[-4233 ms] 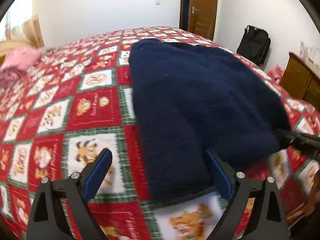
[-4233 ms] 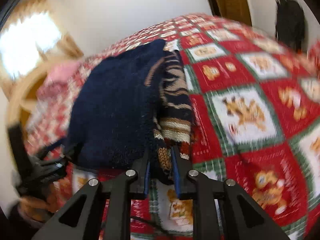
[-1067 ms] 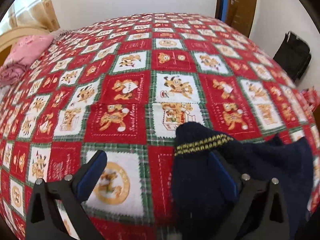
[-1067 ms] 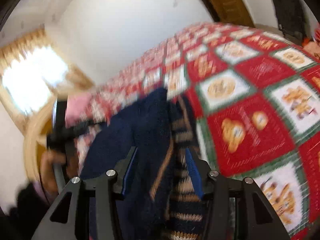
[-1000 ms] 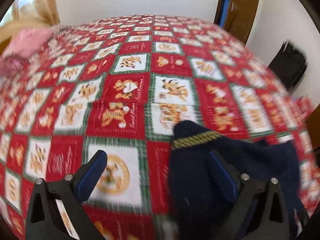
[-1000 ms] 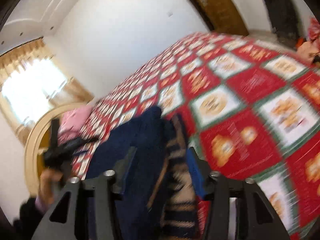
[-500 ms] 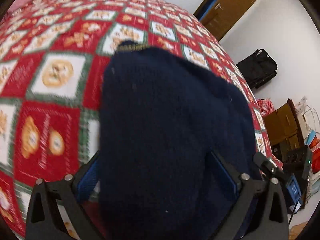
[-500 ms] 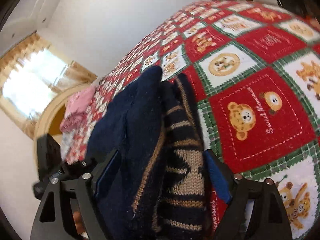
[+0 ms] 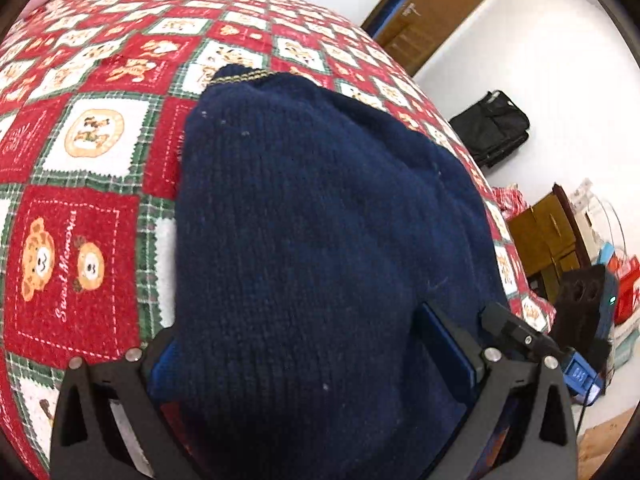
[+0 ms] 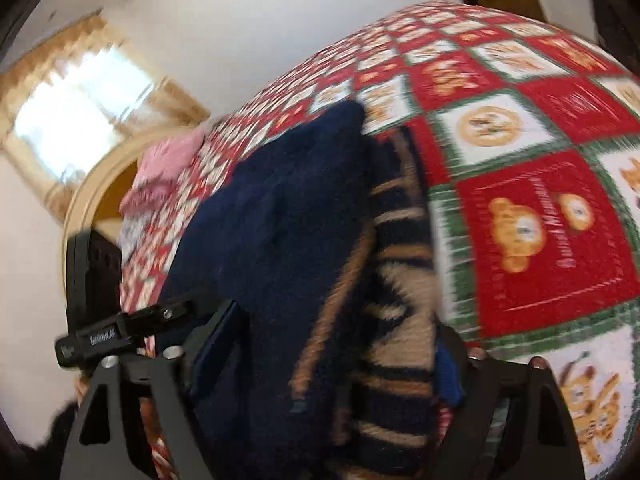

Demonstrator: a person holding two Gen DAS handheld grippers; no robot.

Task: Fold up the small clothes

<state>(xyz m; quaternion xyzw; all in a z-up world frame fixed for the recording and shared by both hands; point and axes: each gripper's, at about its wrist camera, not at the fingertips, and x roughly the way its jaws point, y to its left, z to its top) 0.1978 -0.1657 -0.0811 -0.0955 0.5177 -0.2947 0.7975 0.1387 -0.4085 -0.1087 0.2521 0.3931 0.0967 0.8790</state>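
Note:
A folded navy knit sweater [image 9: 320,220] lies on the red and green patchwork quilt [image 9: 80,240]. My left gripper [image 9: 300,336] straddles its near end with jaws wide; the left finger is partly buried under the knit. In the right wrist view the same sweater [image 10: 288,208] shows its beige-striped layers [image 10: 400,272] at the side. My right gripper [image 10: 336,332] has that bundle between its fingers, and its jaws are closing. Each gripper shows at the edge of the other's view: the right gripper [image 9: 520,336], the left gripper [image 10: 120,332].
Pink clothes [image 10: 164,164] lie by the curved headboard [image 10: 92,184] at the far end of the bed. Beyond the bed's right edge are a black bag [image 9: 492,128], a wooden cabinet [image 9: 544,232] and a wooden door [image 9: 436,8].
My left gripper has swung right and down until the sweater fills the gap between its fingers. My right gripper has dropped closer to the bundle, its jaws spread wider, then narrowed a little.

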